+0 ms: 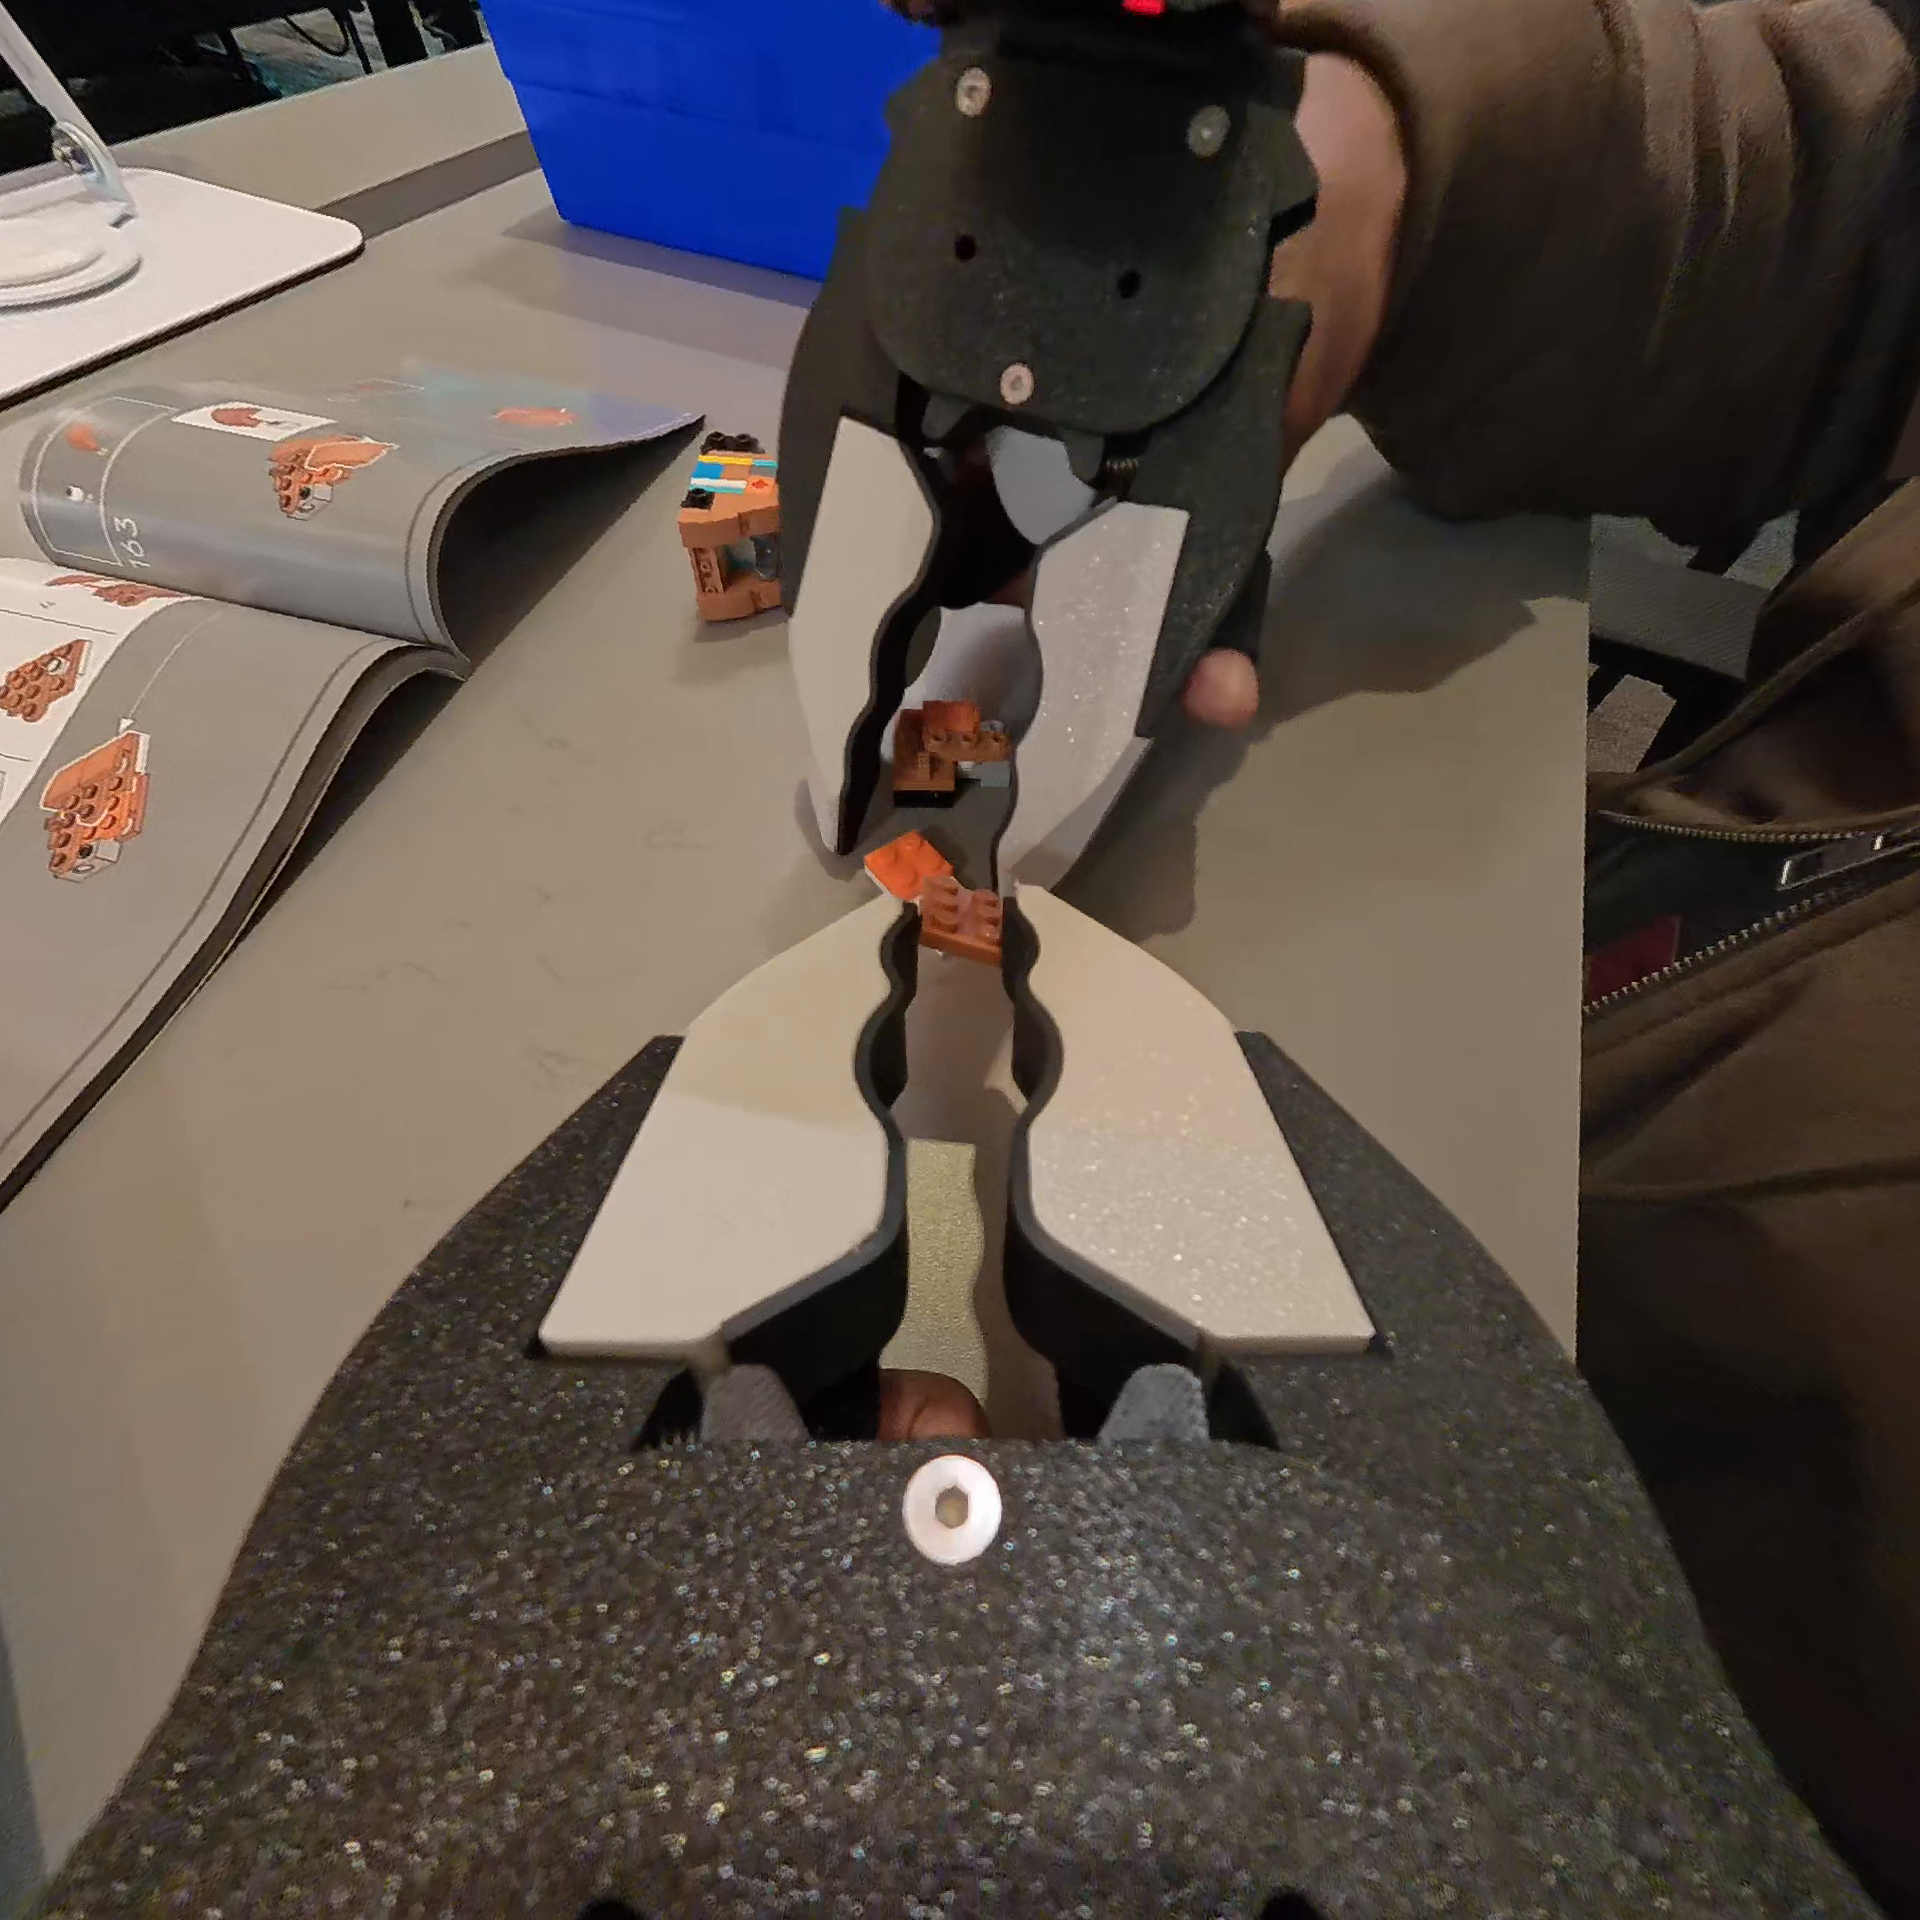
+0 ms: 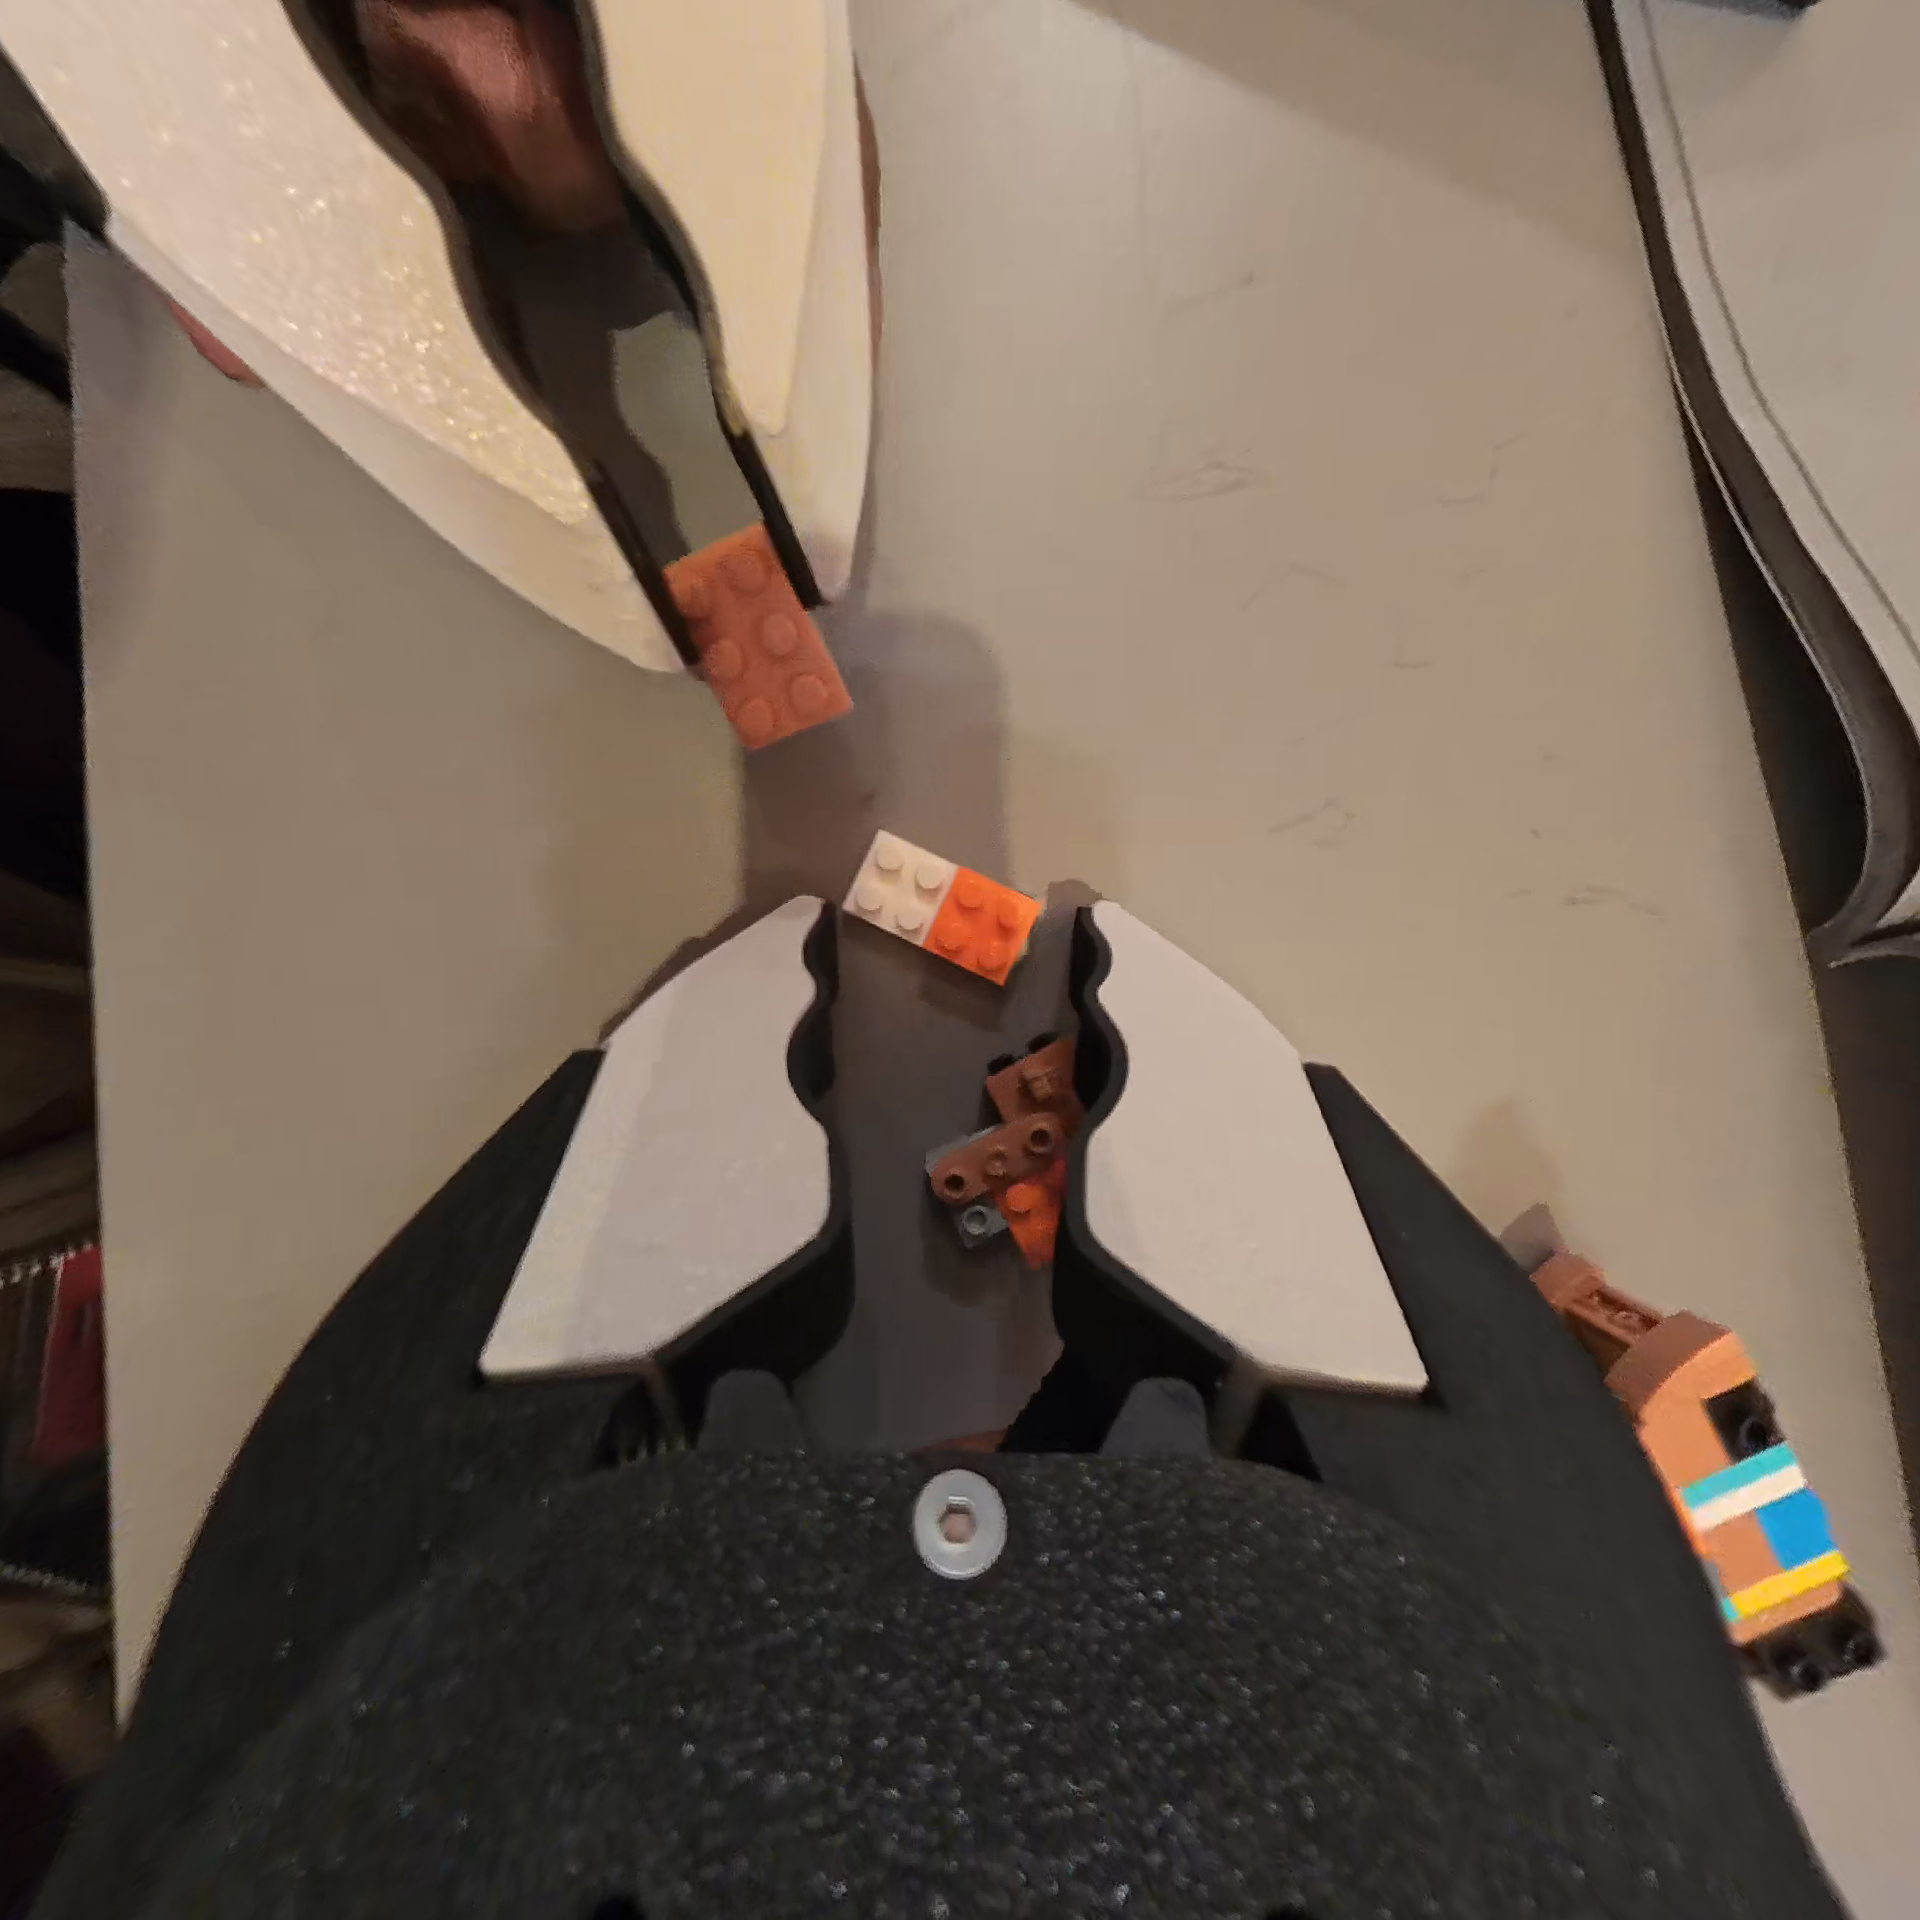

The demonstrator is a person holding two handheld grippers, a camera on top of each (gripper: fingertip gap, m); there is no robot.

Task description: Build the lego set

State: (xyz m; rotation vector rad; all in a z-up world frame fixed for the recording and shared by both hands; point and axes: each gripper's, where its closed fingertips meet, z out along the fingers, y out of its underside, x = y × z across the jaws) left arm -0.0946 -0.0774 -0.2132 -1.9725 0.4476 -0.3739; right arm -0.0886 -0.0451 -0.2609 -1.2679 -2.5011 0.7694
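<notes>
1. In the left wrist view, the left gripper (image 1: 961, 920) fills the lower half of the frame; its jaws are drawn narrow and clamped on a brown plate (image 1: 964, 923), which sticks out beyond the tips at frame centre.

2. In the right wrist view the same brown plate (image 2: 762, 636) is seen left of centre in the upper half, held at one short end, its long axis slanting from upper left to lower right and its studs facing the camera.

3. The right gripper (image 2: 951, 920) rises from the bottom of its own view with its jaws wide apart and nothing gripped.

4. A white-and-orange plate (image 2: 940, 907) lies flat on the grey table (image 2: 1351, 520) right at the open tips, its long axis running across the gap and slightly tilted.

5. A small brown sub-assembly (image 2: 1013, 1153) rests on the table between the open jaws, close against the inner edge of the finger at frame right.

6. The white-and-orange plate lies just below and right of the held plate's free end, apart from it; the right gripper is judged the nearer.

7. An open instruction booklet (image 1: 239, 582) is seen at left in the left wrist view, and a striped tan model (image 1: 732, 540) beside it.
</notes>
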